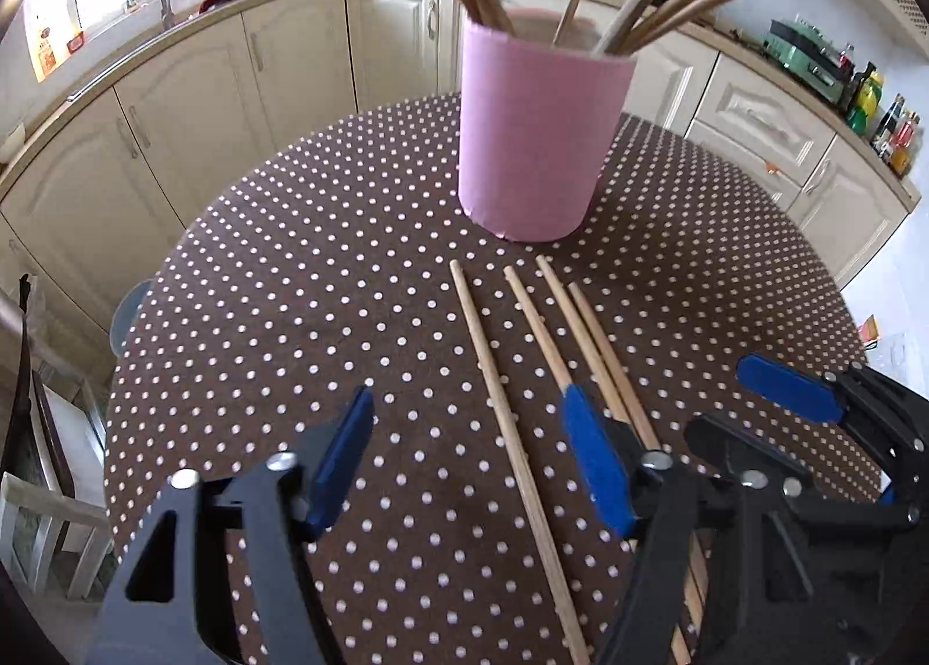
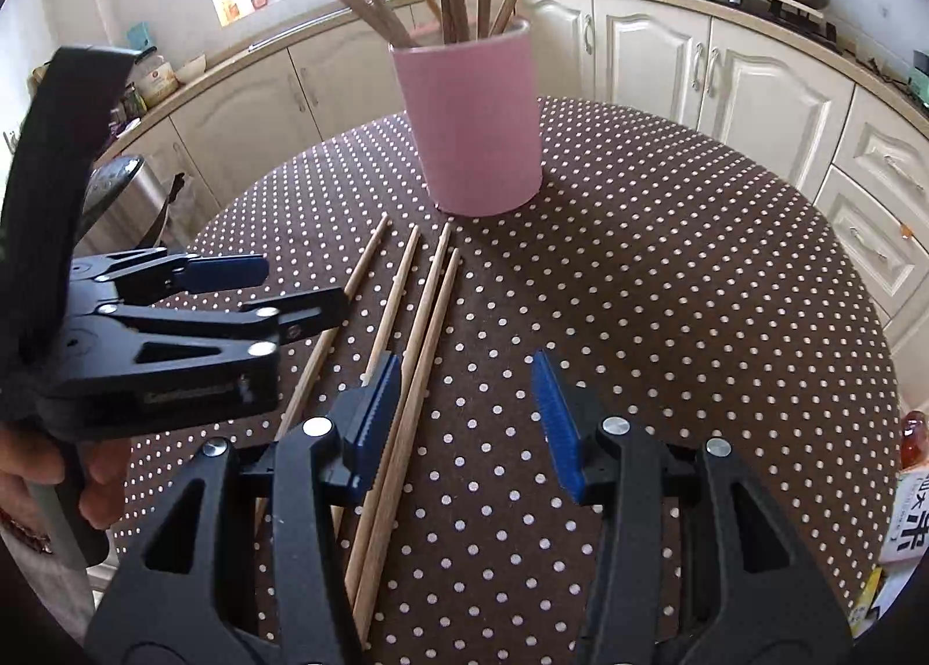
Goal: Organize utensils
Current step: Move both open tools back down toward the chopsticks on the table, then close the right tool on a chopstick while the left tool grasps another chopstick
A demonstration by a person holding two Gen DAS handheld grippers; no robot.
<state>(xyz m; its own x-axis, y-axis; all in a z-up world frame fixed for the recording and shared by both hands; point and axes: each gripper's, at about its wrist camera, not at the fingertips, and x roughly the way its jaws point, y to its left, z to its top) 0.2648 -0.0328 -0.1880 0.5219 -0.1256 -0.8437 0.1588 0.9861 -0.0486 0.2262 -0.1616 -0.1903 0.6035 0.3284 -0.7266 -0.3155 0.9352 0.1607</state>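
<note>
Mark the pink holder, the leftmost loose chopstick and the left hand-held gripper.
pink holder (image 1: pixel 534 142), left wrist view, front wall.
leftmost loose chopstick (image 1: pixel 493 374), left wrist view, mid-shaft.
left hand-held gripper (image 1: pixel 464 456), left wrist view, midway between its open fingertips.

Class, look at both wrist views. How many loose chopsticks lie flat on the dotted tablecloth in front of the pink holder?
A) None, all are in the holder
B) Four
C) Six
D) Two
B: four loose chopsticks lie side by side on the tablecloth in front of the pink holder, which already has others standing in it; the right wrist view shows the same four.
</note>
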